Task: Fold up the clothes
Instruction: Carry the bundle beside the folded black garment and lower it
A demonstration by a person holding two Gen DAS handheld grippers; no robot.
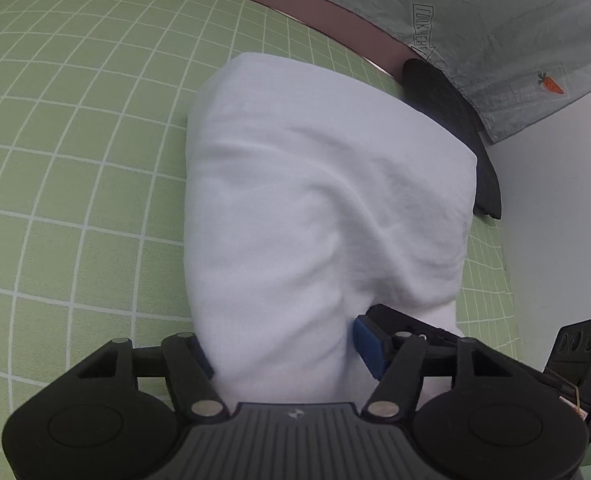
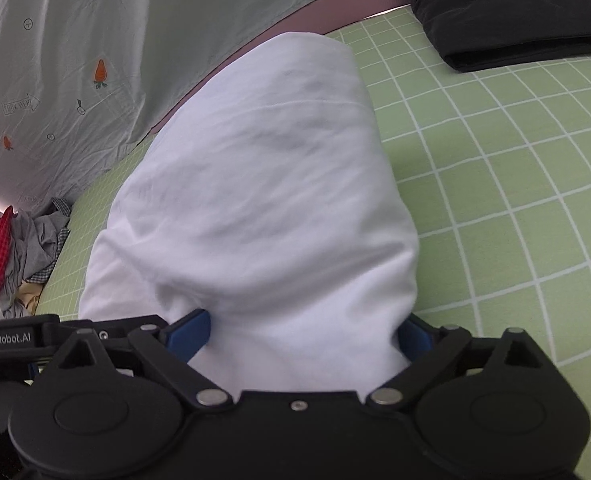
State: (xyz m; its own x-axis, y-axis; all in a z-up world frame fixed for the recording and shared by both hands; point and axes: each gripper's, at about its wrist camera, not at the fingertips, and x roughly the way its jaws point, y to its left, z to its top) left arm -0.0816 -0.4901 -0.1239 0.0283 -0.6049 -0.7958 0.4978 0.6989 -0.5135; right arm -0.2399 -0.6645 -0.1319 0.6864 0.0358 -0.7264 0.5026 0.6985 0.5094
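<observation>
Green gridded sheeting covers the bed (image 1: 75, 168), and both tools work close above it. Nearest, the left hand-held gripper (image 1: 283, 356) has its blue pads clamped on the near edge of a folded white garment (image 1: 319, 184); the right hand-held gripper (image 2: 303, 336) pinches the same edge just beside it. From there the white garment stretches away from both, its far end resting on the green sheet. Beyond it lies a folded black garment (image 2: 503, 12), touching the white one in the left view. Off to the right gripper's left sits a heap of unfolded clothes (image 2: 23, 256), and farthest back hangs a grey carrot-print sheet (image 2: 95, 40).
</observation>
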